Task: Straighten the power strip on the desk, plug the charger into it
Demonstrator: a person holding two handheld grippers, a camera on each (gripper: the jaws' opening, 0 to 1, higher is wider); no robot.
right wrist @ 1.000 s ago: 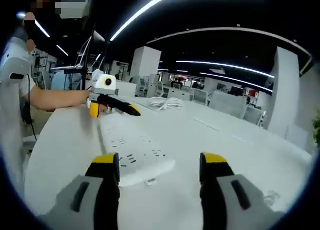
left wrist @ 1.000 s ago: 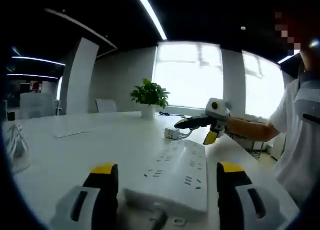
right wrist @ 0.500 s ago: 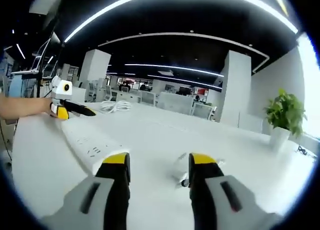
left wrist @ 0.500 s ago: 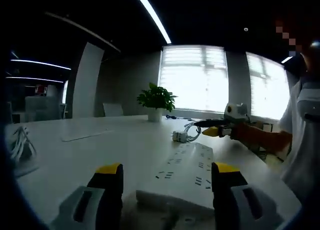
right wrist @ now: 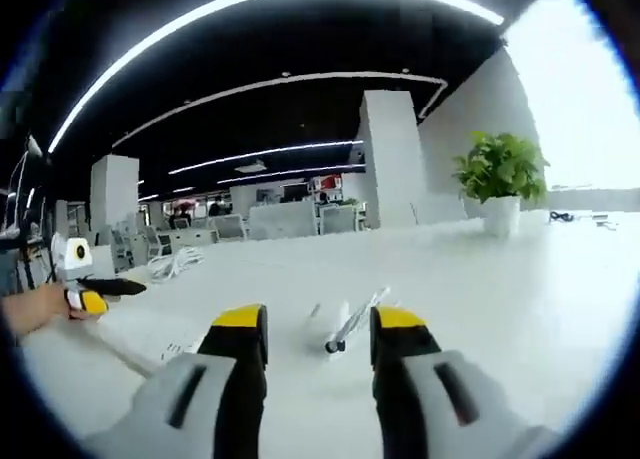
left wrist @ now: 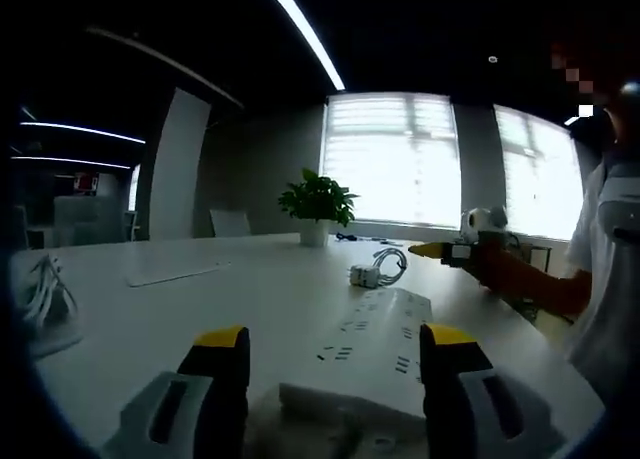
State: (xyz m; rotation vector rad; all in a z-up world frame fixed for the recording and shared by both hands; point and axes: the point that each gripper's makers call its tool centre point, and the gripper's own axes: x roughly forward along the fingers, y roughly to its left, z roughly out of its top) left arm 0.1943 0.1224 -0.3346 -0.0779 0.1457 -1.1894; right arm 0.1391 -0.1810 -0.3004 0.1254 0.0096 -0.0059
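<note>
1. The left hand-held gripper [left wrist: 325, 364] stands released, its jaws astride the near end of the strip [left wrist: 372, 351] on the tabletop [left wrist: 200, 309], seemingly placed to steady it.
2. The right hand-held gripper [right wrist: 310, 329] is released too, aimed at the charger [right wrist: 345, 324], probably lining up a grasp.
3. The charger lies just beyond the strip's far end.

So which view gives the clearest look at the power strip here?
The left gripper view: the power strip lies lengthwise between that gripper's open jaws, its rows of sockets facing up. In the right gripper view only one pale end shows, low at the left, partly behind the right gripper's jaw.
</note>
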